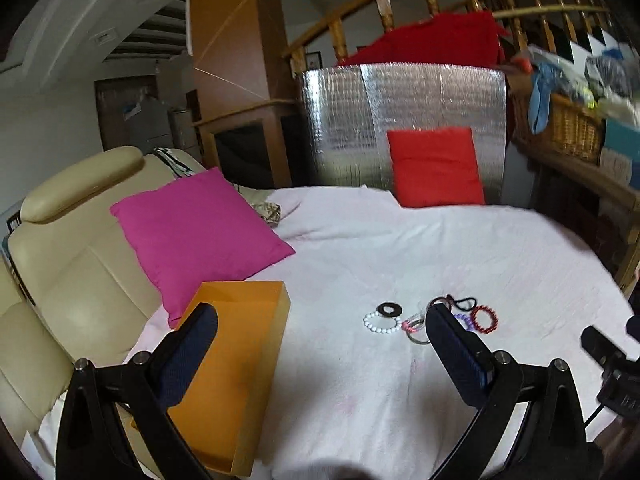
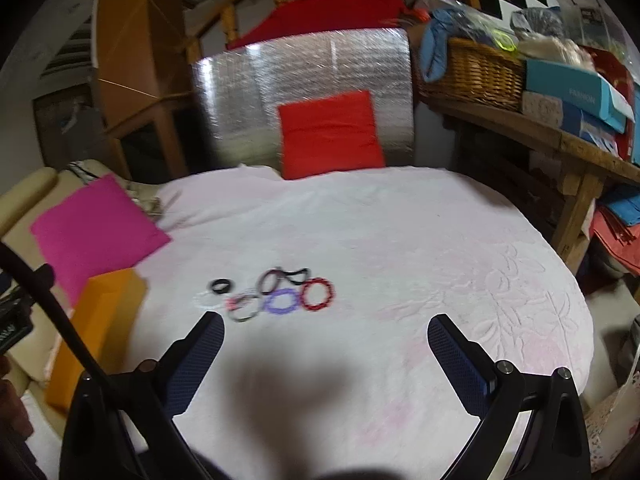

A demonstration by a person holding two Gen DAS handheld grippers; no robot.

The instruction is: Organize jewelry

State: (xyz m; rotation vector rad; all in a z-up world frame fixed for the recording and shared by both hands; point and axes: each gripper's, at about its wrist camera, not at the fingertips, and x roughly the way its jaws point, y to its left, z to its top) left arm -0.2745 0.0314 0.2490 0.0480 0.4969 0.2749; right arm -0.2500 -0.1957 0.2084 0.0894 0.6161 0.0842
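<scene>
Beaded bracelets lie beyond both spread, empty tongs.

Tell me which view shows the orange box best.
The left wrist view: the orange box lies close and sharp, open side up, with its walls and inside visible, partly behind the left tool. The right wrist view shows only a blurred orange block at the far left edge.

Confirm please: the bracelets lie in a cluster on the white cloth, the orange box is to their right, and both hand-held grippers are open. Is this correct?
One thing is wrong: the orange box is to the left of the bracelets, not the right, as the left wrist view shows. The bracelets do lie clustered on the white cloth, and the left hand-held gripper and right hand-held gripper are open.
</scene>
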